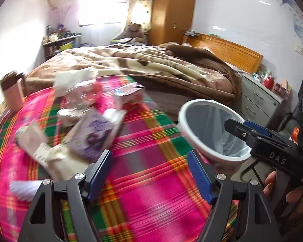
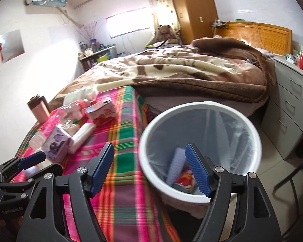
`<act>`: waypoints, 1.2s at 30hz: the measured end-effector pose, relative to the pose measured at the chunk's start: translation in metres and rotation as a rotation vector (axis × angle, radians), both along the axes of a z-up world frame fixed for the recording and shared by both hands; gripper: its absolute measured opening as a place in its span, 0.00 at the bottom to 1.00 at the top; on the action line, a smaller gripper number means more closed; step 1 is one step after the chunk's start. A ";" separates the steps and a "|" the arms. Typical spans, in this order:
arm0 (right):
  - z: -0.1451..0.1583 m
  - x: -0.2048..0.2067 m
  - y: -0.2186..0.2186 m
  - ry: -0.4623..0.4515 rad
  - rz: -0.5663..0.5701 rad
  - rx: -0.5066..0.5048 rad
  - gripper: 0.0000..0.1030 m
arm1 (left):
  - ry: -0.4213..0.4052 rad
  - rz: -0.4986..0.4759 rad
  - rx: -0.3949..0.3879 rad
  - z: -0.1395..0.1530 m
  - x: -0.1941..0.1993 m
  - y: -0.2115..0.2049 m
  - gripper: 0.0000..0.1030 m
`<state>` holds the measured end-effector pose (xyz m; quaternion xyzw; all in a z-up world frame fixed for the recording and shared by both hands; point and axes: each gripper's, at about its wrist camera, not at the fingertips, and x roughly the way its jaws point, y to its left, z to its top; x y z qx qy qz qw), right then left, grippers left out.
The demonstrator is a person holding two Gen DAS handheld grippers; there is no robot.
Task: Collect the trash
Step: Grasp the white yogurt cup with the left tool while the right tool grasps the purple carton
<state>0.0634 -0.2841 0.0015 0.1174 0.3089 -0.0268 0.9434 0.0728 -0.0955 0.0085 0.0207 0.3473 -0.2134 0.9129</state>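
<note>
The bed [image 2: 192,74] fills most of what I see, with a brown and cream blanket [image 1: 151,64] rumpled over its far half and a pink, green and orange plaid cloth [image 1: 147,161] spread over the near end. Beside the bed, on my right, stands a grey chest of drawers [image 2: 293,109].

Just off the near corner of the plaid cloth stands the white bin [image 2: 151,173], lined with a clear bag. Inside it lie a pale dotted piece [image 2: 174,165] and a red printed wrapper [image 2: 186,178].

The rest of the trash lies in a loose heap on the plaid cloth, to my left: a purple printed carton [image 1: 93,135], a red and white carton [image 2: 102,112], crumpled clear wrappers [image 1: 80,94] and a white tissue packet [image 1: 74,78]. A pink tumbler with a brown band [image 2: 39,109] stands at the cloth's far left edge.

My left gripper [image 1: 150,174] hangs over bare plaid cloth, its fingers released and spread with nothing between them. My right gripper [image 2: 149,169] hangs at the near rim of the bin, one blue finger [image 2: 198,173] over the bin's mouth, likewise released and empty.
</note>
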 end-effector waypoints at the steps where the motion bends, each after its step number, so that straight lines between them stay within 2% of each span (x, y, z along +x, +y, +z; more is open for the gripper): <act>1: 0.000 0.002 0.004 0.003 0.011 0.002 0.72 | 0.000 0.015 -0.002 -0.001 0.000 0.007 0.76; 9: -0.005 0.014 0.041 -0.010 0.108 0.035 0.73 | 0.006 0.129 -0.016 -0.007 0.007 0.059 0.76; 26: -0.018 0.056 0.111 0.074 0.259 0.126 0.74 | 0.043 0.339 -0.021 -0.019 0.047 0.148 0.76; 36: -0.018 0.076 0.124 0.097 0.259 0.183 0.74 | 0.080 0.407 0.003 -0.031 0.087 0.174 0.76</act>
